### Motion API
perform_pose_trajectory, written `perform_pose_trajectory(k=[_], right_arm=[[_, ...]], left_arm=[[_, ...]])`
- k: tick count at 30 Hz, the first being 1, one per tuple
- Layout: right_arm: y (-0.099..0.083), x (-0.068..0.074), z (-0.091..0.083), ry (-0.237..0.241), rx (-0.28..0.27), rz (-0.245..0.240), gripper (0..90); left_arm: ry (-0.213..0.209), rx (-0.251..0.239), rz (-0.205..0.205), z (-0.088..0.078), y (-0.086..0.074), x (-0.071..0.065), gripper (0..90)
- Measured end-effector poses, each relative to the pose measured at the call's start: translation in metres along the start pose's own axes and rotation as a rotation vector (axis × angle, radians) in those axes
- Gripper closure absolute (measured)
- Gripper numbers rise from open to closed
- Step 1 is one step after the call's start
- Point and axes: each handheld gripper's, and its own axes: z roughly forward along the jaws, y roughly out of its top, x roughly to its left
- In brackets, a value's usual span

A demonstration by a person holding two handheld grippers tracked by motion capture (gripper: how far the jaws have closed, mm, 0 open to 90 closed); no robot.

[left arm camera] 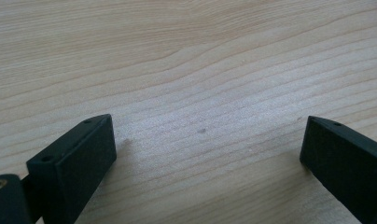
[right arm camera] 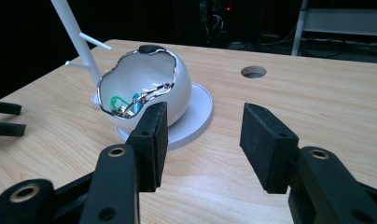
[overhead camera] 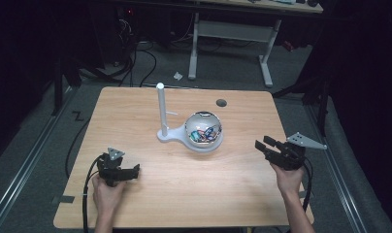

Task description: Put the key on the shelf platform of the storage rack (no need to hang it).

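Note:
A white egg-shaped bowl [overhead camera: 204,130] with a jagged silver rim sits on a white stand [overhead camera: 171,134] in the middle of the wooden table [overhead camera: 136,104]; a white post [overhead camera: 161,108] rises from the stand. Coloured clips [right arm camera: 123,103] lie inside the bowl [right arm camera: 144,79]. My right gripper [overhead camera: 261,143] hovers to the right of the bowl, pointing at it, jaws open with nothing between them [right arm camera: 203,135]. My left gripper [overhead camera: 136,170] rests low at the front left, open over bare wood [left arm camera: 207,144].
A round cable hole [overhead camera: 221,103] is in the table behind the bowl. Cables trail from both grippers off the front edge. Beyond the table stand a white desk frame [overhead camera: 230,34] and dark floor cables.

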Motion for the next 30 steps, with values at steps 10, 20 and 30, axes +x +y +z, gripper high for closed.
perform_pose_trajectory(k=[10, 20, 30], right_arm=[[-0.015, 0.001, 0.003, 0.001, 0.018, 0.017, 51.7], [-0.024, 0.004, 0.01, 0.005, 0.038, 0.016, 51.7], [-0.033, 0.007, 0.019, 0.003, 0.058, 0.004, 51.1]], left_arm=[[0.0, 0.0, 0.001, 0.0, 0.0, 0.0, 3.7], [0.001, -0.002, 0.002, 0.0, 0.0, 0.0, 3.7], [0.0, 0.0, 0.001, 0.0, 0.0, 0.0, 3.7]])
